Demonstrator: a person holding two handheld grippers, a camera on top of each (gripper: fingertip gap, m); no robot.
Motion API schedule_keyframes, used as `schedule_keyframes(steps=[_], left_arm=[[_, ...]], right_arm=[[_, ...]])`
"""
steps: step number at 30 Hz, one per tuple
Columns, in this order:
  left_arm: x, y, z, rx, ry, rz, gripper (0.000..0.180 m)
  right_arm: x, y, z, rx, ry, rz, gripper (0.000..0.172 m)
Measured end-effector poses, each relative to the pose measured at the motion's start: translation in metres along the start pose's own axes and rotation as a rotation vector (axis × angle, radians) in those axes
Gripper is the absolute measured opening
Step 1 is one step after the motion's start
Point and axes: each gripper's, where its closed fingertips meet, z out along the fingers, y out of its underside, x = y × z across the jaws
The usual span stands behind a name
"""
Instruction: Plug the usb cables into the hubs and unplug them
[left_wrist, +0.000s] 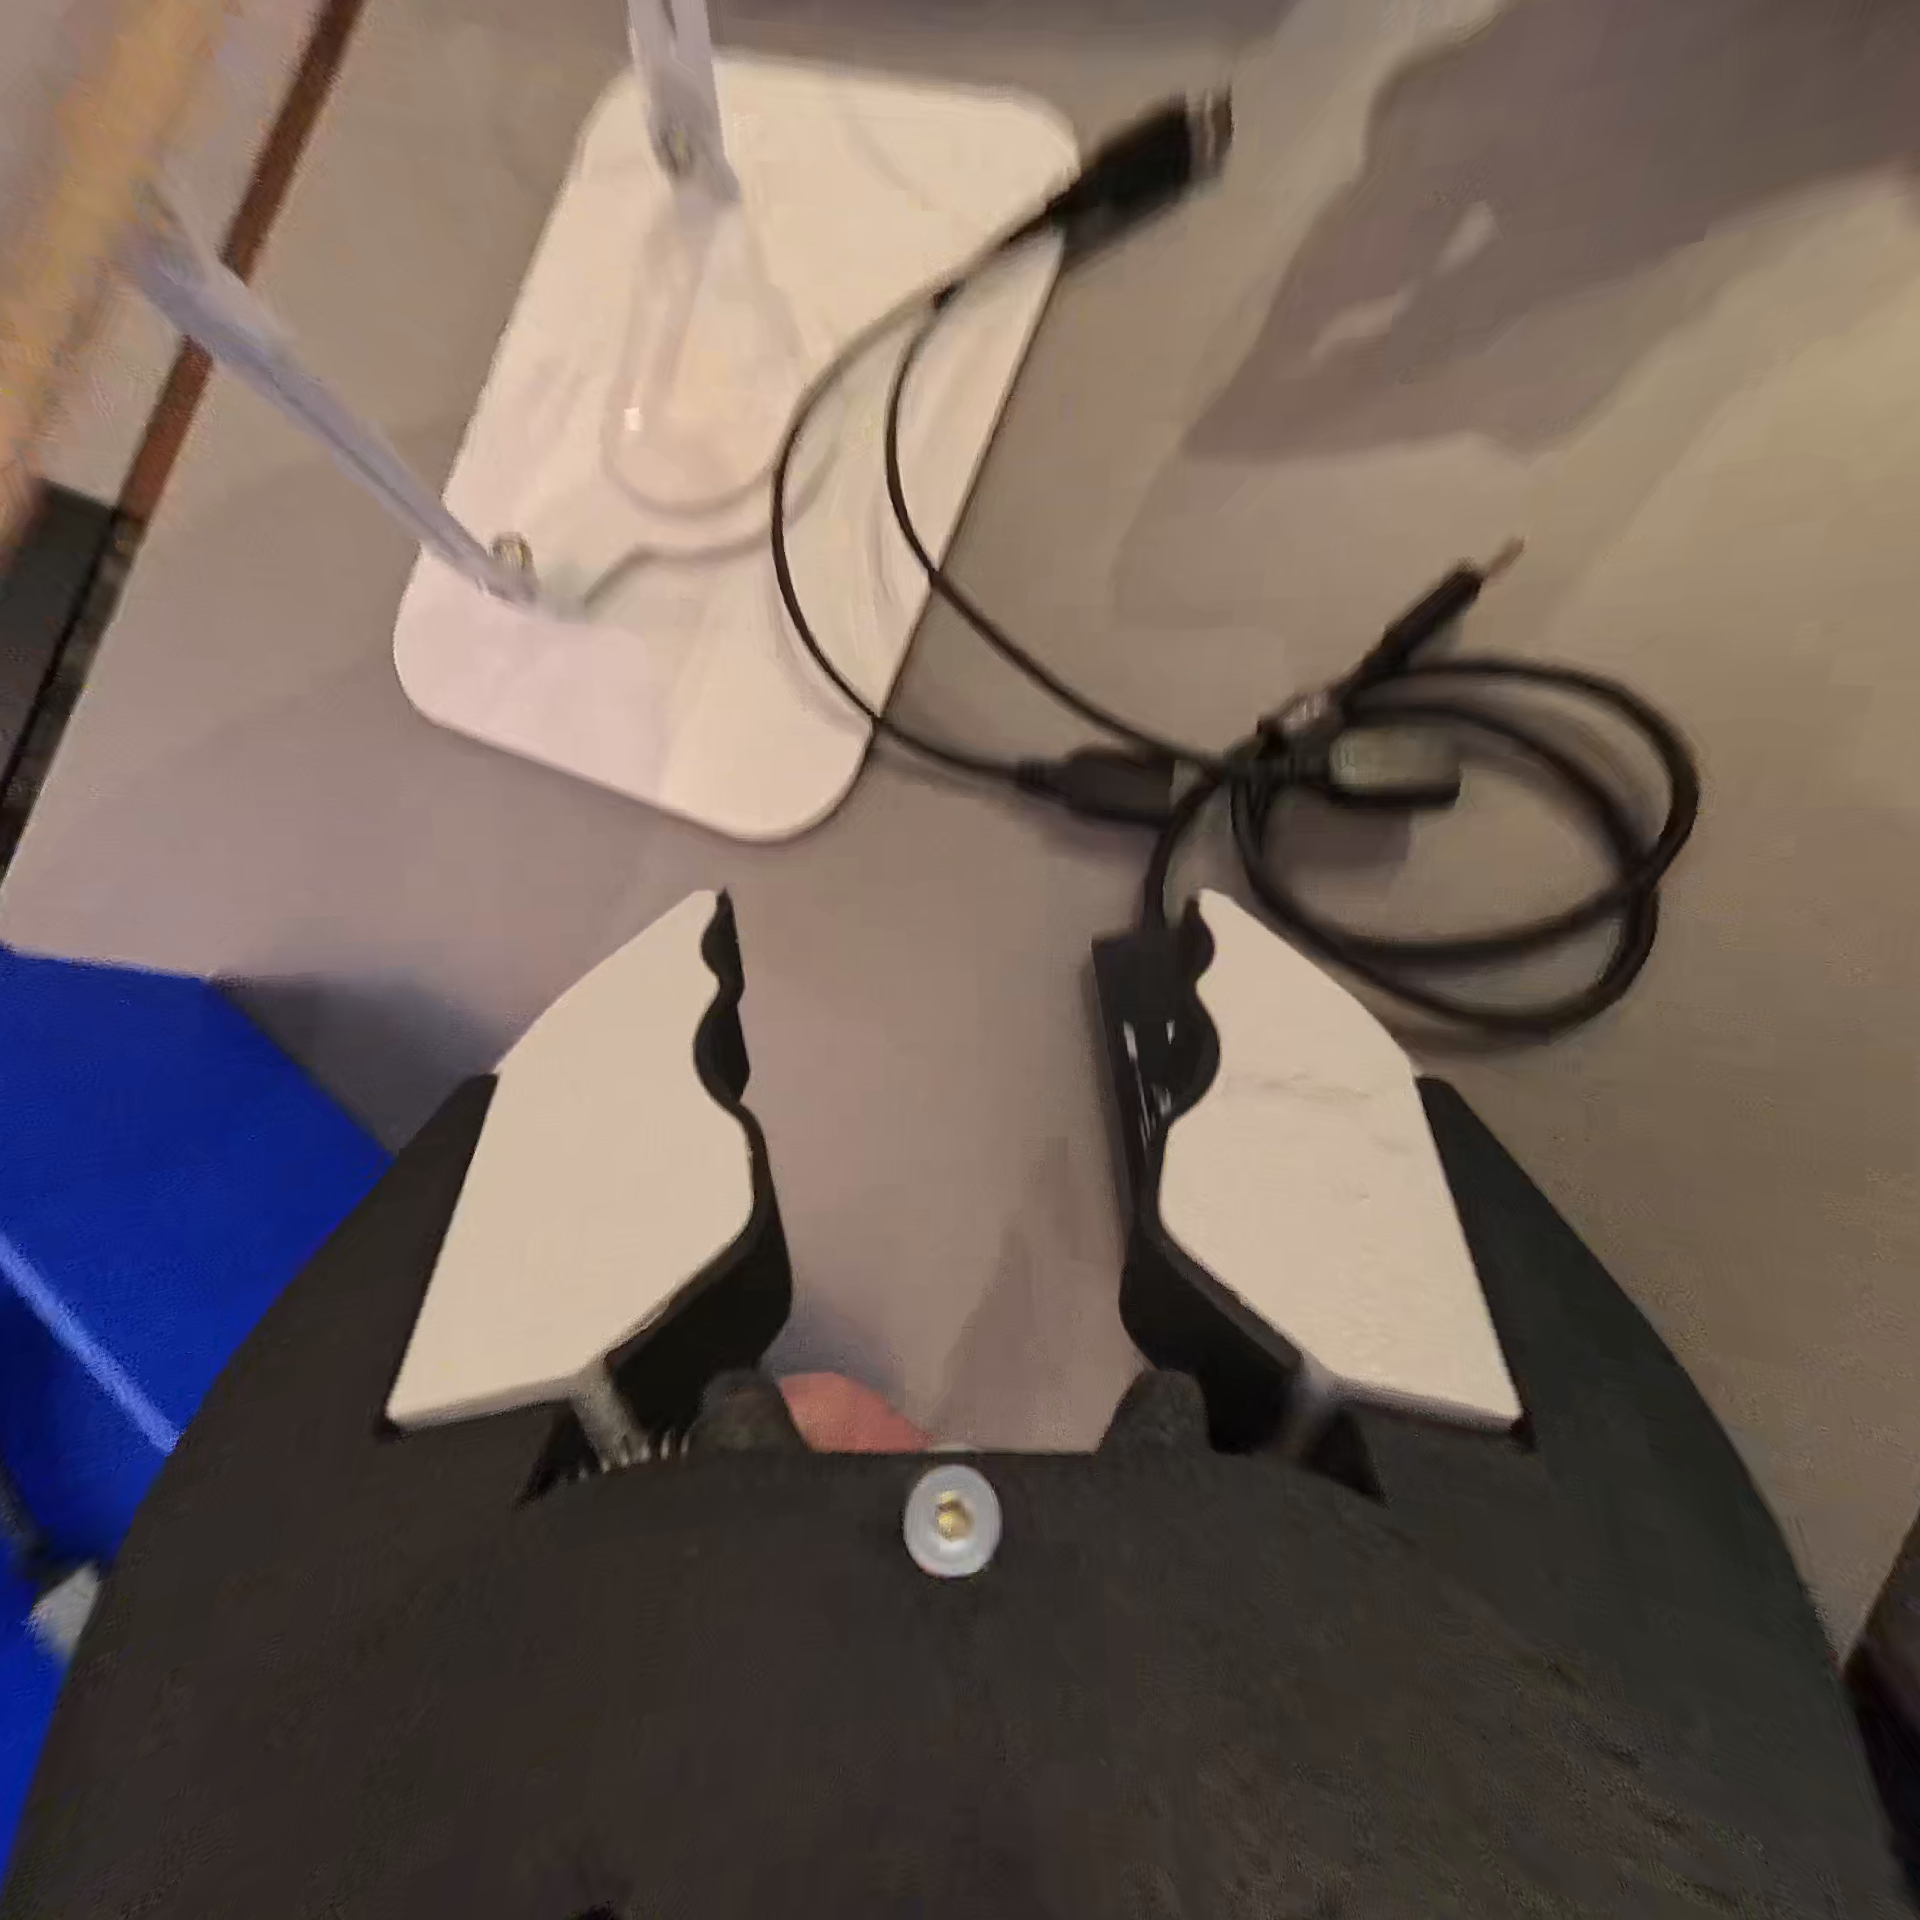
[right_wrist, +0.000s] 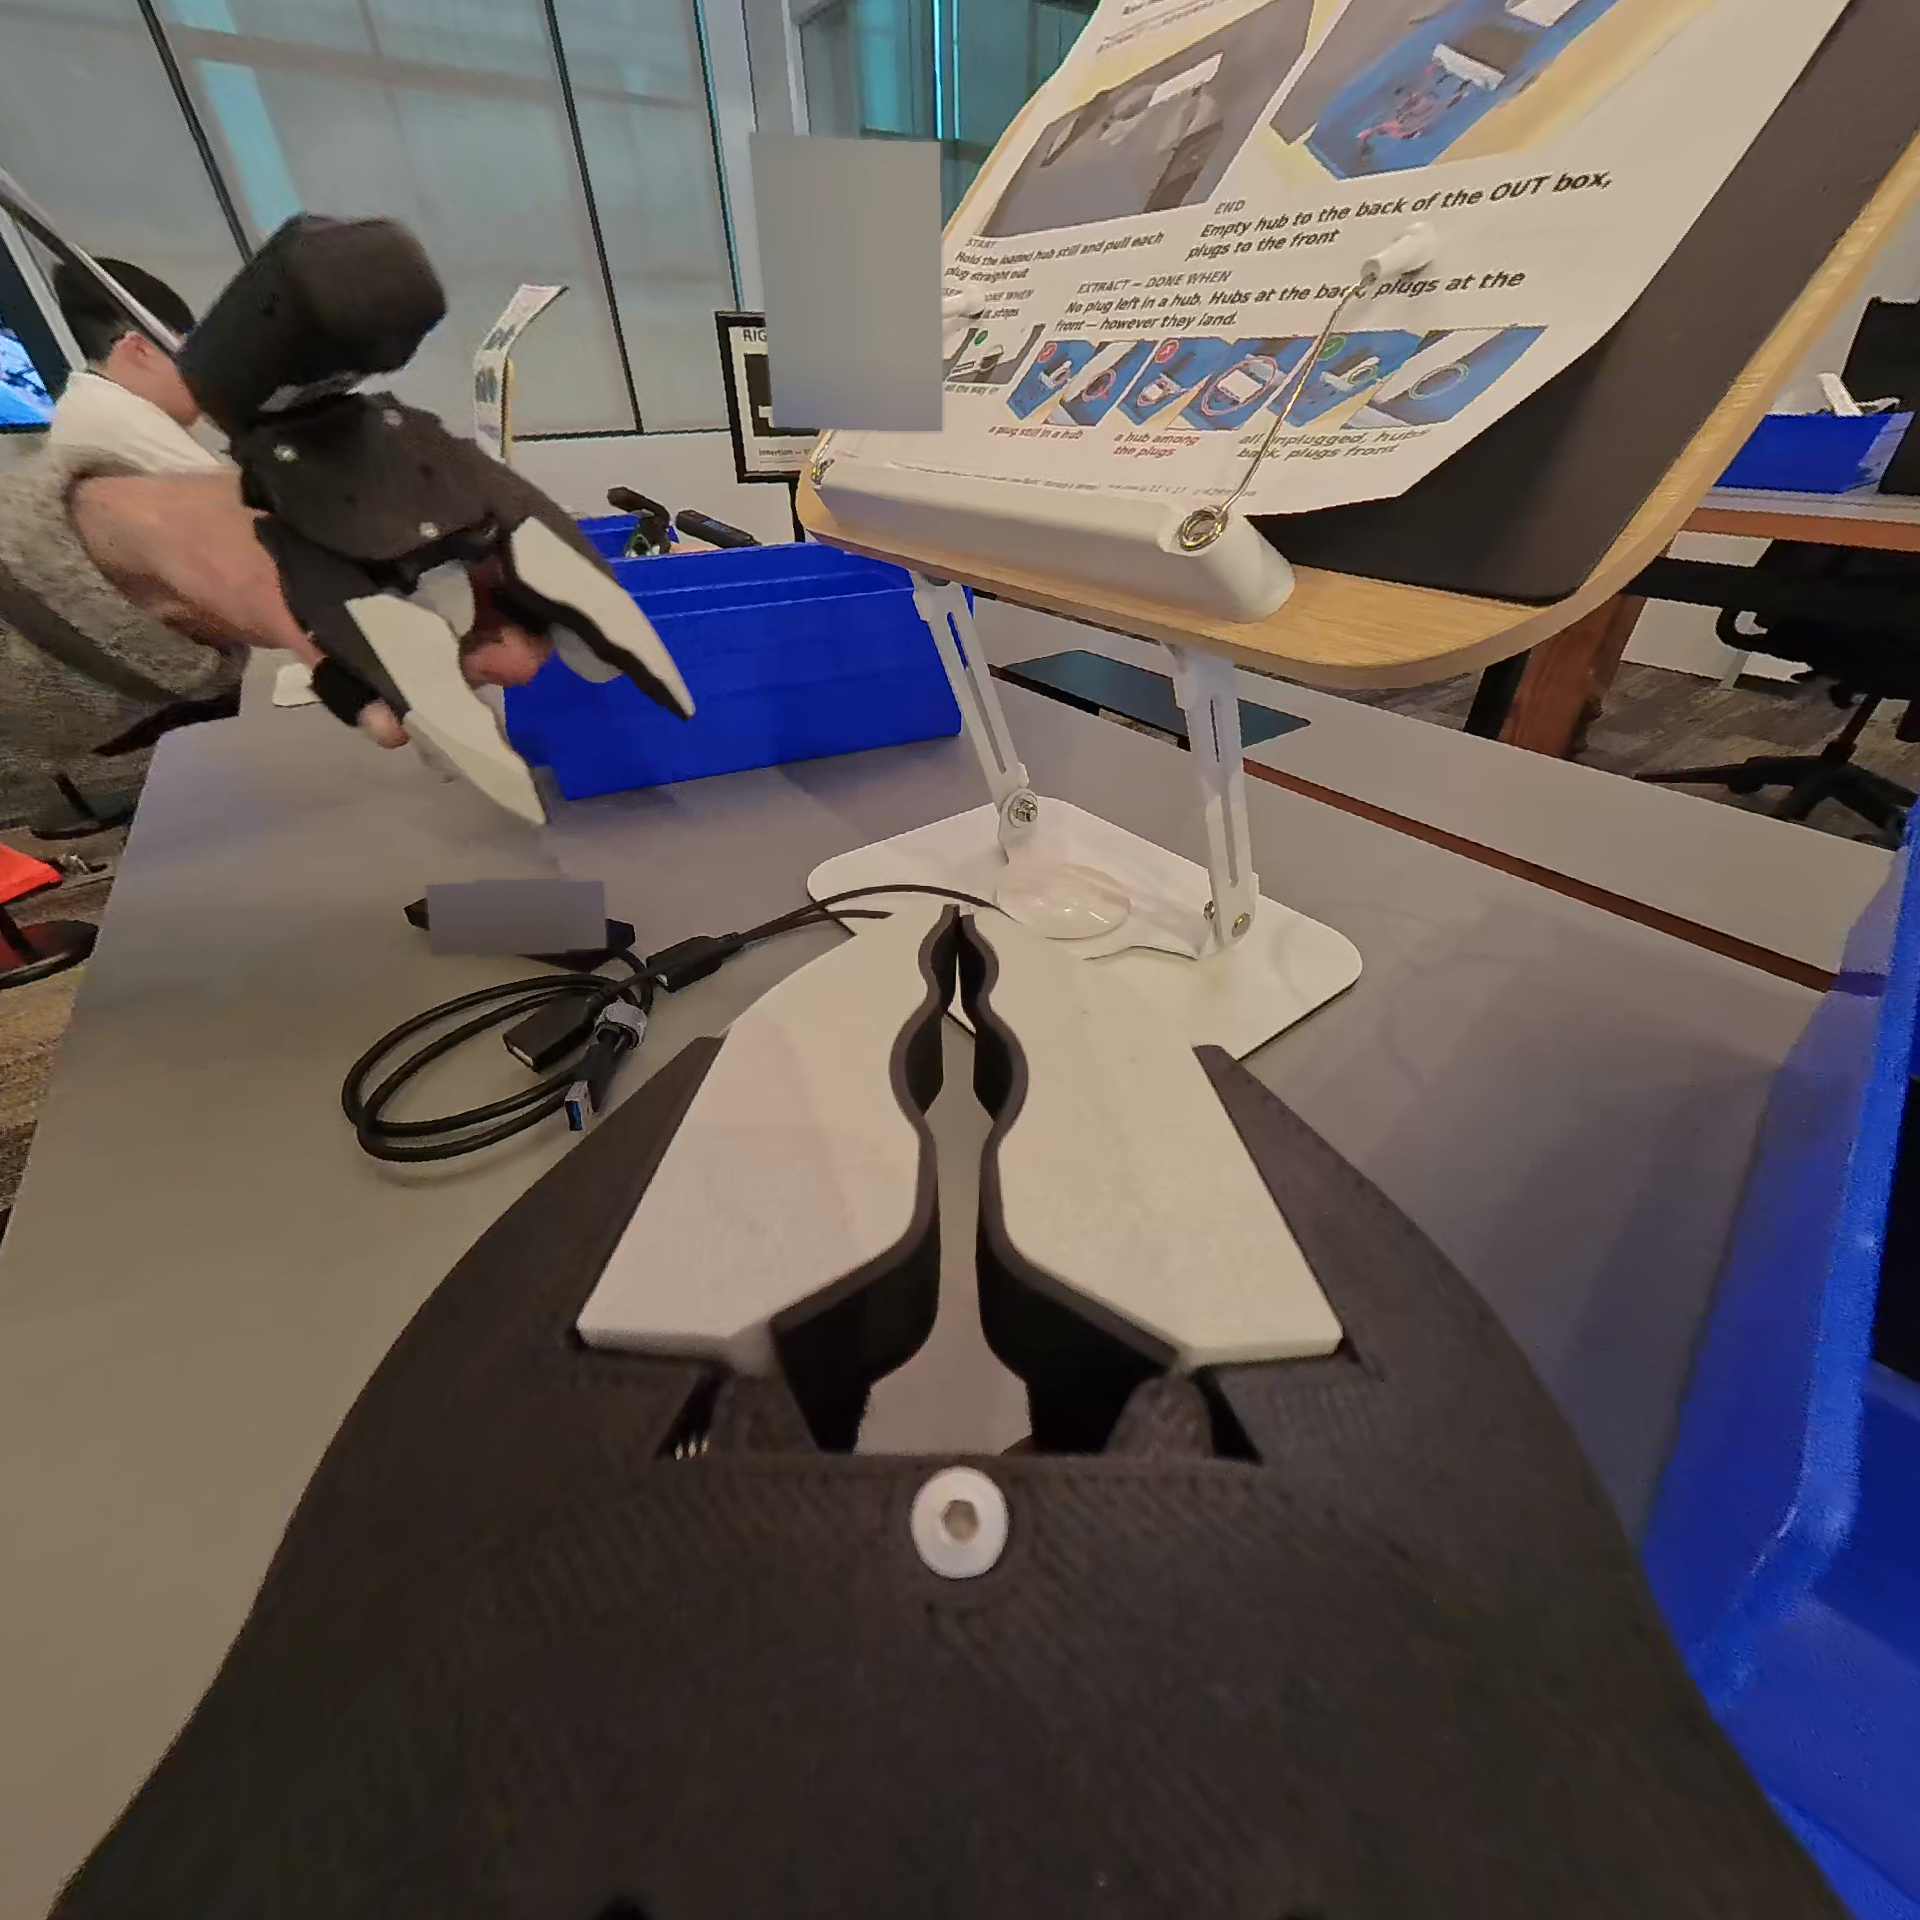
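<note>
**Loose cables and one hub on a grey table, two tongs above them**

One grey table (right_wrist: 1558, 1091) is seen, bearing one white stand (right_wrist: 1288, 966) with a tilted board and a printed sheet. Two blue bins are counted: one (right_wrist: 748, 665) behind the stand's feet, where only some dark objects are glimpsed over the far rim, too small to be told; another (right_wrist: 1829, 1351) at the right edge, its contents hidden. One person (right_wrist: 94, 499) is seated in the background.

Two tongs are counted. The left tongs (left_wrist: 956, 914) are held spread wide apart above the table, with nothing clasped. One black hub (left_wrist: 1138, 1029) lies on the table just under the inner edge of their right finger; whether it is touched cannot be told. The right tongs (right_wrist: 958, 920) are pressed together on nothing, hovering near the stand's base.

The black cables (right_wrist: 468, 1081) lie coiled beside the hub, between both tongs; at least two are made out, with several loose plugs (left_wrist: 1153, 156), none of which is seen seated in the hub.
</note>
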Motion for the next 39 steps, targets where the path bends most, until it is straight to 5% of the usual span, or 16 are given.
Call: schedule_keyframes(steps=[8, 14, 19, 31, 39], left_arm=[[0.051, 0.062, 0.024, -0.248, -0.019, 0.0, 0.07], [0.06, 0.053, 0.036, -0.22, 0.077, -0.108, 0.036], [0.061, 0.052, 0.037, -0.211, 0.127, -0.109, 0.033], [0.062, 0.014, 0.005, 0.275, 0.34, -0.303, 0.032], [0.056, -0.002, -0.024, 0.47, 0.412, -0.322, 0.032]], right_arm=[[-0.002, -0.002, -0.001, 0.007, -0.003, -0.01, 0.0], [-0.003, -0.006, -0.003, 0.023, -0.005, -0.006, 0.0], [-0.005, -0.009, -0.004, 0.038, -0.014, -0.005, 0.0], [-0.046, 0.002, 0.011, -0.014, -0.221, 0.01, 0.0], [-0.046, 0.018, 0.017, -0.099, -0.2, -0.032, 0.0]])
